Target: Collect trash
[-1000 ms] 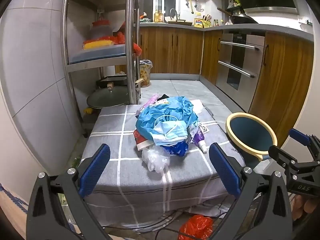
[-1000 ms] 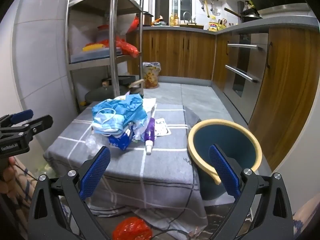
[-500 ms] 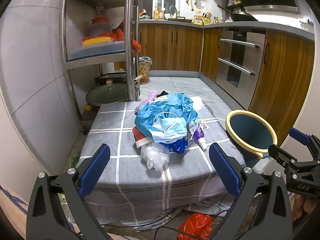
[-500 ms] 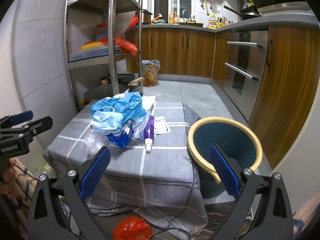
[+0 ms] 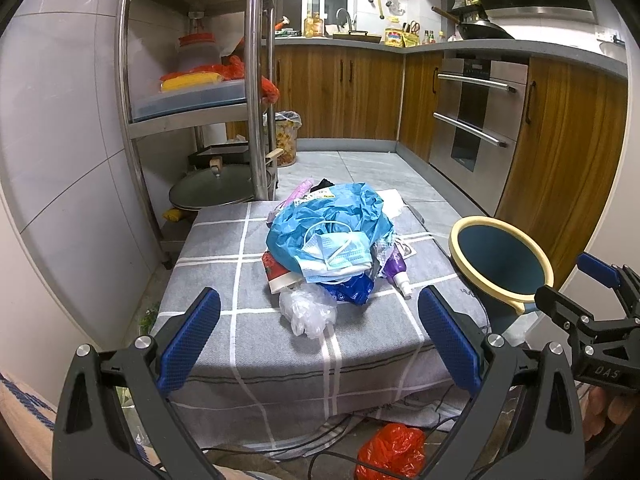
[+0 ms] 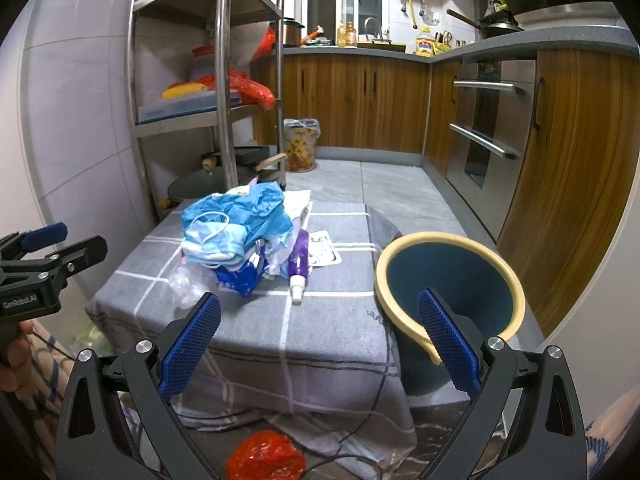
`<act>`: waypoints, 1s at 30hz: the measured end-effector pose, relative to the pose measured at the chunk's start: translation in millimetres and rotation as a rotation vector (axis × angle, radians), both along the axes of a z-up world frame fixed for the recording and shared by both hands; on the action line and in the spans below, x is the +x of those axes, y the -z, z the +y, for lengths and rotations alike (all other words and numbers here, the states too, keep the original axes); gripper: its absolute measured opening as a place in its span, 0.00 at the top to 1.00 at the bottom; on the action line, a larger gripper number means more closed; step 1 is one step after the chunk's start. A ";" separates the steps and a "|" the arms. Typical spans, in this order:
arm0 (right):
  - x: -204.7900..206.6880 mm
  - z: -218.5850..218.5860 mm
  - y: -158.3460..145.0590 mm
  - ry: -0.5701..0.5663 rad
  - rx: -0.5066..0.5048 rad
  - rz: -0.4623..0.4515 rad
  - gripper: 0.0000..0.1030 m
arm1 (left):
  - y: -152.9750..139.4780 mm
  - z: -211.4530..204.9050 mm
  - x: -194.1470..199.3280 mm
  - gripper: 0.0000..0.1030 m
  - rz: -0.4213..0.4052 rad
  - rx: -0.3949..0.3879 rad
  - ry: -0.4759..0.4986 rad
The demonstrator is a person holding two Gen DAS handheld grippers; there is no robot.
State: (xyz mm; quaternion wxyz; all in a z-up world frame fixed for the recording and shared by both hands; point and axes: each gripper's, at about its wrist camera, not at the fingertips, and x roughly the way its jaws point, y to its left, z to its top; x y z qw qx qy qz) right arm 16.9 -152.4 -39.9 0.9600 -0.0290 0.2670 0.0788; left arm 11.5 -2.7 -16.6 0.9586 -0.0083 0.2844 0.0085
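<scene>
1. Both jaws stand wide apart and empty: left gripper (image 5: 319,336), right gripper (image 6: 319,336).
2. Trash pile (image 5: 334,240) lies at frame centre on the grey checked cloth (image 5: 224,272), straight ahead of the left gripper.
3. From the right wrist view the pile sits left of centre; the bin (image 6: 450,276) is lower right.
4. Left looks nearer.

I see the trash pile (image 5: 332,244) heaped mid-table: crumpled blue bag on top, face mask (image 5: 334,254) draped over it, clear plastic wad (image 5: 308,312) nearest, purple tube (image 6: 299,264) lying right. Blue bin (image 6: 448,280), yellow-rimmed, right, empty.
</scene>
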 end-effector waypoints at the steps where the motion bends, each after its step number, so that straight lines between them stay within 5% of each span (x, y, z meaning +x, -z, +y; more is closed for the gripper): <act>1: 0.2 0.3 -0.8 0.000 0.000 0.000 0.05 | 0.1 -0.1 -0.1 0.05 0.000 0.000 -0.001; 30: 1.1 -1.5 5.0 0.002 0.002 0.010 0.05 | 0.1 -2.5 0.4 0.05 0.014 0.001 0.014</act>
